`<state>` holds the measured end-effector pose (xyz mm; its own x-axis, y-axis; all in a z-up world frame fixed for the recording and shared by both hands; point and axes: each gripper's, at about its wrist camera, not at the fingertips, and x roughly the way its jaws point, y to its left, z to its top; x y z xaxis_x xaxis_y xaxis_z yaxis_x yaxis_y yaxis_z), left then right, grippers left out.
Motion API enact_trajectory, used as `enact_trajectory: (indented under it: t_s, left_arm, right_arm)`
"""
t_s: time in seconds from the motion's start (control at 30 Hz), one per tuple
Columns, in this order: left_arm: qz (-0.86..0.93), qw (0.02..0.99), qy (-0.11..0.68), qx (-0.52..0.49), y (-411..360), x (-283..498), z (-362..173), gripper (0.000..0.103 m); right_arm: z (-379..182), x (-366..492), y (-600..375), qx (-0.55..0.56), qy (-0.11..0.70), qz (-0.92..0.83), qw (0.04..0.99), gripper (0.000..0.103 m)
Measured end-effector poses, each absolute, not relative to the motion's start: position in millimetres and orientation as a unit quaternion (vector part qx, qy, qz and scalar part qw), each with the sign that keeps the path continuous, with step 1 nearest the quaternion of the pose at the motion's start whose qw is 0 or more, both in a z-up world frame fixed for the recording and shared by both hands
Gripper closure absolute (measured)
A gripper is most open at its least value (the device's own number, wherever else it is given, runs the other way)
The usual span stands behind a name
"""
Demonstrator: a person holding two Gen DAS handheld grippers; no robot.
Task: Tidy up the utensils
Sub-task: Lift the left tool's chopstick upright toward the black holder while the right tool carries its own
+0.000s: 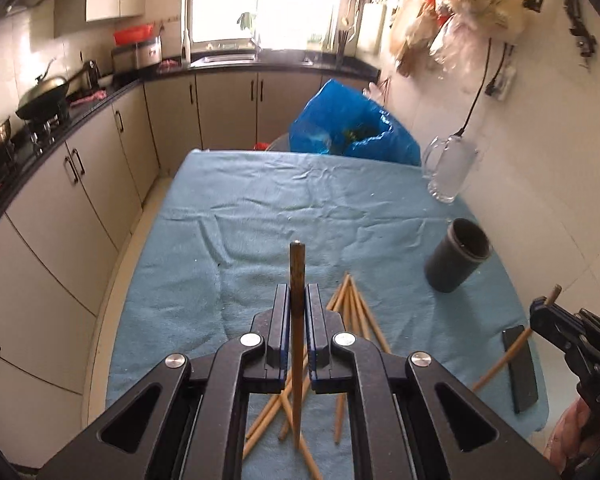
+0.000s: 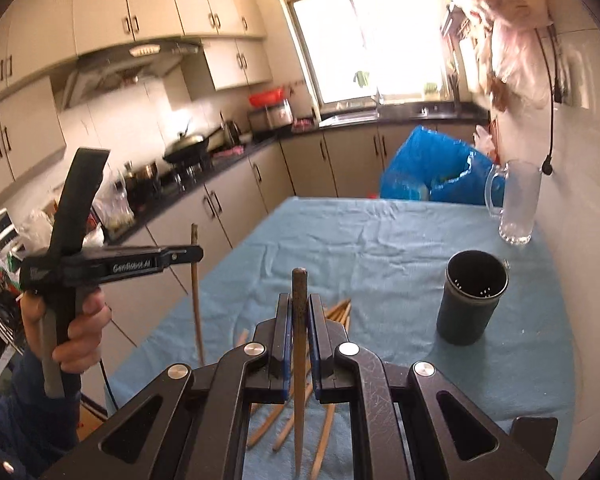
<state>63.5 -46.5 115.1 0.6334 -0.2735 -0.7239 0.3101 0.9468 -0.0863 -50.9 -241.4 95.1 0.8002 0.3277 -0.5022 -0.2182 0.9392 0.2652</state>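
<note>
While each gripper (image 1: 298,300) (image 2: 299,312) clamped 1 chopstick (image 1: 297,320) (image 2: 299,360) mid-frame above the loose pile (image 1: 352,312), the holder (image 1: 458,254) stood right—light, stiff, slippery sticks, probably best pinched mid-length.

Two tools are in view, the left tool (image 1: 298,300) and the right tool (image 2: 300,312), and each clamps one chopstick: one (image 1: 297,276) in the left, one (image 2: 300,292) in the right. Under the tools lies a loose pile of chopsticks (image 1: 352,312) on the desk (image 1: 260,200); overlap hides the exact number. Beyond the tools stand one dark holder cup (image 2: 474,296) and one glass mug (image 2: 518,200).
</note>
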Motion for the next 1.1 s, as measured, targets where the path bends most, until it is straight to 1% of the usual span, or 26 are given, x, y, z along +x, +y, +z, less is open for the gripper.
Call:
enact_trajectory:
  t_s: [0.43,1.1]
  left_arm:
    - [-0.183,0.907,0.377,0.026,-52.7,32.8,127.1,0.096]
    - [-0.193,0.911,0.364,0.037,-70.2,23.8,145.1,0.096]
  right_arm:
    - [105.0,-79.6,-249.7,0.108,0.255,0.122,0.953,0.095]
    - [113.9,-92.6,-267.3,0.119,0.236,0.104,0.959,0.095]
